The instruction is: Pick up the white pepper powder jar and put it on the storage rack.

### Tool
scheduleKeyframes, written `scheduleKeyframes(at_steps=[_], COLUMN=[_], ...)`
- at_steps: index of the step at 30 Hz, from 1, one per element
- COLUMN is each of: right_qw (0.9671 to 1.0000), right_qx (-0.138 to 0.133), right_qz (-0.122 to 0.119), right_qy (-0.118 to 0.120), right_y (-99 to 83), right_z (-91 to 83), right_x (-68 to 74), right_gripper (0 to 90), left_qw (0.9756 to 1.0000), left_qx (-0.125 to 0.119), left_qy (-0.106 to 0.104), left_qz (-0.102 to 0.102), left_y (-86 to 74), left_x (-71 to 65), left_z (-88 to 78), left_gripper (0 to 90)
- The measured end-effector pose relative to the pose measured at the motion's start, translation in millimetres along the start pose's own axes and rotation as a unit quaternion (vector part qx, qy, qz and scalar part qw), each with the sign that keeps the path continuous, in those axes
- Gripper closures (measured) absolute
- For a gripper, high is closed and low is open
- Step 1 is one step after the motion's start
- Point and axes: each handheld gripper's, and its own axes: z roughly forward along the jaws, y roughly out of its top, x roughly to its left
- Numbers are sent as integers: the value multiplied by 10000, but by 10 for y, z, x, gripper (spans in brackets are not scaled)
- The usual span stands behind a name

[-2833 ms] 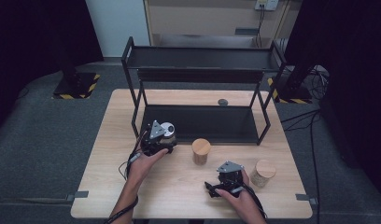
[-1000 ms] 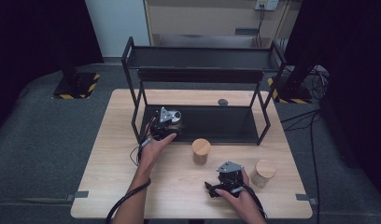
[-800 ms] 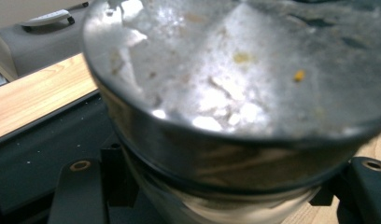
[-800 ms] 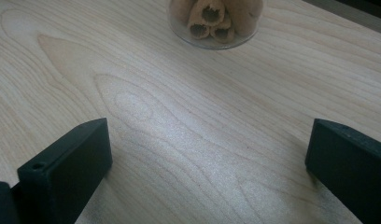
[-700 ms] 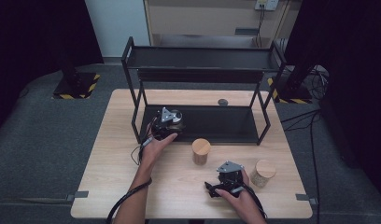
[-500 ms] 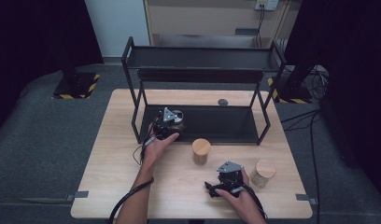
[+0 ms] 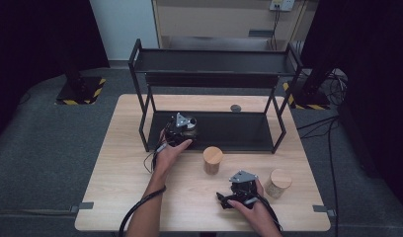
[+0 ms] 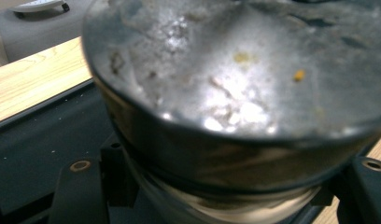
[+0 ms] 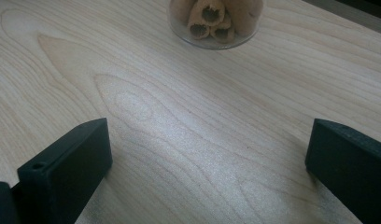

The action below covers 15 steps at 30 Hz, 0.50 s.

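Carried forward since the earlier frame: left gripper (image 7: 185, 129), clamped on jar (image 8: 235, 107), now over rack's lower shelf (image 7: 239, 129). Placement probably imminent. Right gripper (image 9: 207, 158) idle, jaws apart.

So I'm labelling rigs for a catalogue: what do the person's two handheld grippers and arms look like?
Both are black, chunky handheld units. The left gripper and the right gripper each carry a grey three-cornered plate on top. A black cable trails from each back along the forearm. The right gripper's jaws are flat, black, blocky pads with a small hole in one. The forearms are bare, no sleeves visible.
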Motion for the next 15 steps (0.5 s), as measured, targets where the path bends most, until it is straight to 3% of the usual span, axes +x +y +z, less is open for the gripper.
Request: scheduleKeyframes(at_steps=[15], right_qw=[10000], right_qx=[1], right_qz=[3], right_qy=[0], right_y=[0], right_z=[0], right_x=[1], right_gripper=[4], left_qw=[10000], left_qx=[26], left_qy=[-28], left_qz=[-50], left_y=[-14], left_x=[35], left_z=[64], left_gripper=[288])
